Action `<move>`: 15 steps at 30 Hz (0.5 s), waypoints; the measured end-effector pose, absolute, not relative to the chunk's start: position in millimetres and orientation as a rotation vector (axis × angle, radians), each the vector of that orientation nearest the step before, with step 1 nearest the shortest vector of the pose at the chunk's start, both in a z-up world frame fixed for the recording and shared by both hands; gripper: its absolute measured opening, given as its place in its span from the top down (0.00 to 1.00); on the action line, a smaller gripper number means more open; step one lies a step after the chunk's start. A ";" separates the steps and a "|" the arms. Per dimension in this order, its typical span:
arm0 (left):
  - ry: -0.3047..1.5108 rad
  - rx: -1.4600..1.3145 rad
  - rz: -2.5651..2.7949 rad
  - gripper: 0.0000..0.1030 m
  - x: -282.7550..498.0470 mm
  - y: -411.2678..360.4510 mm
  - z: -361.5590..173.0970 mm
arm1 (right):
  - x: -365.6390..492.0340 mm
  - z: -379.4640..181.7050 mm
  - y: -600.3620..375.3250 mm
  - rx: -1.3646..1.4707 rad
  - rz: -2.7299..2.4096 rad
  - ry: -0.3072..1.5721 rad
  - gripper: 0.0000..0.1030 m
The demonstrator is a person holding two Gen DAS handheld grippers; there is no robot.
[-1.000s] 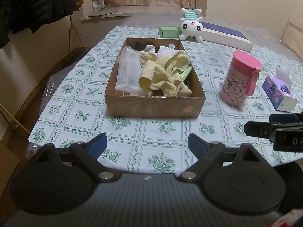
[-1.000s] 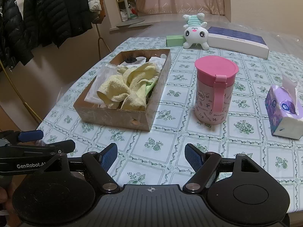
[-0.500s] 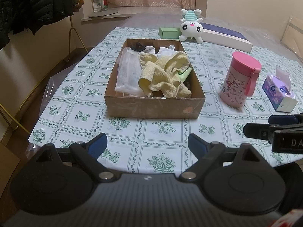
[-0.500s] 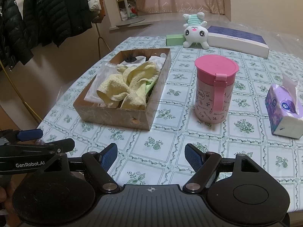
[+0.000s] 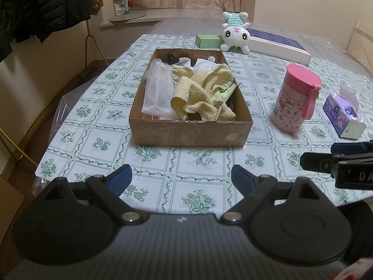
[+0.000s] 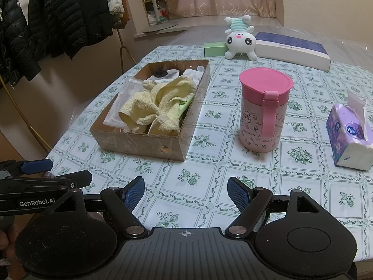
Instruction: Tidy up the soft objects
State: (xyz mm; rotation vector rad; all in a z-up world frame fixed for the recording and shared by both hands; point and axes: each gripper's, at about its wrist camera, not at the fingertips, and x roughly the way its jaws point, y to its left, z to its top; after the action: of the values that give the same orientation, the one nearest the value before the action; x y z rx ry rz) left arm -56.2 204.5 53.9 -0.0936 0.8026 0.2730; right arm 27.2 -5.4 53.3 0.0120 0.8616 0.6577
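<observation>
Left gripper [image 5: 181, 177]: I see it open, nothing between its blue pads, hovering over the near edge of the surface [image 5: 198, 186] and angled down toward the box.
Cardboard box [image 5: 190, 133]: sits just ahead of my left gripper, left of centre on the surface; the soft things are piled inside it.
White mesh bag [image 5: 157, 88]: lies along the box's left side; I judge it light, limp and a bit slippery, best pinched at a bunched fold.
Yellow towel [image 5: 202, 93]: crumpled in the middle of the box, partly over a green cloth [image 5: 227, 92]; I expect it soft, light and grippy, so I would take a raised ridge of the terry near its top, not a flat patch.
Plush toy [image 5: 235, 32]: at the far end of the surface, upside down, touching a green carton [image 5: 208, 40]; squashy, likely easy to grip across the body.
Right gripper [image 6: 185, 194]: open as well, empty, held beside the left one over the near edge, tilted downward.
Pink cup [image 6: 264, 109]: upright, right of the box; hard, so I would leave it.
Tissue pack [image 6: 349, 137]: far right, soft-sided, with a sheet sticking out.
</observation>
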 end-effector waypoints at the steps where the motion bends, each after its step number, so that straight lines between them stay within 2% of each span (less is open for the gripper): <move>1: 0.802 -0.094 0.273 0.12 -56.0 204.5 54.3 | 27.2 53.1 -5.6 0.013 0.658 0.861 0.25; 15: 0.801 -0.093 0.275 0.12 -55.3 204.4 54.8 | 27.5 53.5 -5.4 0.013 0.657 0.862 0.25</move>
State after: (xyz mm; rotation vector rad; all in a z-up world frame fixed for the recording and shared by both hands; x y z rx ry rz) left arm -55.3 204.4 54.8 -0.0929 0.8011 0.2746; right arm 27.5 -5.4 53.5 0.0130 0.8623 0.6565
